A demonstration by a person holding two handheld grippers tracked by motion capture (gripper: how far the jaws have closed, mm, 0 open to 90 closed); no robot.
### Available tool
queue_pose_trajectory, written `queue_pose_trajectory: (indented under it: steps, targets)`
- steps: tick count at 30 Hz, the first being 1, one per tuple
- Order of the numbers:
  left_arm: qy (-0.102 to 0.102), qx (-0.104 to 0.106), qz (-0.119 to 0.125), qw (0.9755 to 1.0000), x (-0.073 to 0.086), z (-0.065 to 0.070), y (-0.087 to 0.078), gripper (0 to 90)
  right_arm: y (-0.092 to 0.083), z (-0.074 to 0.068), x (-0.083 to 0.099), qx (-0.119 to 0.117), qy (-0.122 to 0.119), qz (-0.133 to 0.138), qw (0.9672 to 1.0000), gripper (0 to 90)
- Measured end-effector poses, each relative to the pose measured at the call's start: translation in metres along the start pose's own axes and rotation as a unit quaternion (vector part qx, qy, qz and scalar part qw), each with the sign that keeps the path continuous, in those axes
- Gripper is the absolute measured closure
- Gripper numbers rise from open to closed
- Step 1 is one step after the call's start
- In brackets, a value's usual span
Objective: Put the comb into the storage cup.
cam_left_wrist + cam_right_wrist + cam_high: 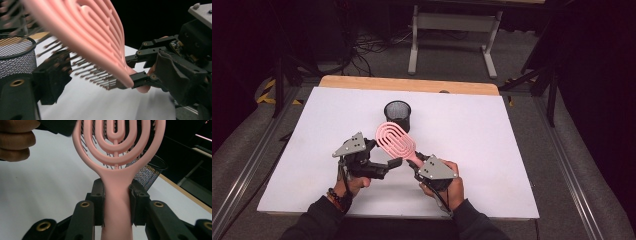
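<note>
Nearest me, the person's forearms come in over the table's near edge, both wrists bent inward. The right gripper (416, 162) is clamped on the handle of a pink hairbrush (395, 138), which slants up and away to the left, lifted off the white table (492, 145). The left gripper (393, 163) points right, its jaws apart just under the brush head, gripping nothing. Beyond the brush head stands a black mesh cup (397, 114), upright.
</note>
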State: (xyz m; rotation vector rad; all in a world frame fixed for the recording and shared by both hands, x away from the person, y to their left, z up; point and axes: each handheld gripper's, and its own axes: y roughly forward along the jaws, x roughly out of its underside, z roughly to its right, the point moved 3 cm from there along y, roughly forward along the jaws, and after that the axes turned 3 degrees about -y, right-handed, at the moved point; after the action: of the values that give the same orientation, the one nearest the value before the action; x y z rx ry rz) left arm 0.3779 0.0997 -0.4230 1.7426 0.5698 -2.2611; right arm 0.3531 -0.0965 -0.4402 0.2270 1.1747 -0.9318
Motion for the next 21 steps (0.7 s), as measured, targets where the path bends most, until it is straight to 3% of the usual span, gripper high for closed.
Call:
queue_pose_trajectory:
  steps: [6,11,16,17,21]
  targets:
    - [-0.008,-0.011,0.013,0.9998,-0.0016,0.0027,0.0029,21.7,0.0032,-0.0051,-0.0001,0.001,-0.005,0.0,1.0,69.1]
    - [-0.012,-0.017,0.036,0.9992,-0.0031,0.0034,0.0009,31.9,0.004,-0.005,0.0008,0.003,0.0,0.0,1.0,69.1]
    - [-0.011,-0.008,0.05,0.9987,-0.0052,0.0057,-0.0033,48.4,0.0053,-0.006,0.0017,0.006,-0.001,-0.005,1.0,69.2]
    - [-0.01,0.0,0.056,0.9984,-0.0059,0.0069,-0.0047,55.5,0.0063,-0.0071,0.0022,0.007,-0.002,-0.008,0.9999,69.3]
    - [-0.008,0.01,0.064,0.9979,-0.0067,0.0098,-0.0061,61.2,0.0079,-0.0102,0.0019,0.007,-0.007,-0.011,0.9999,69.7]
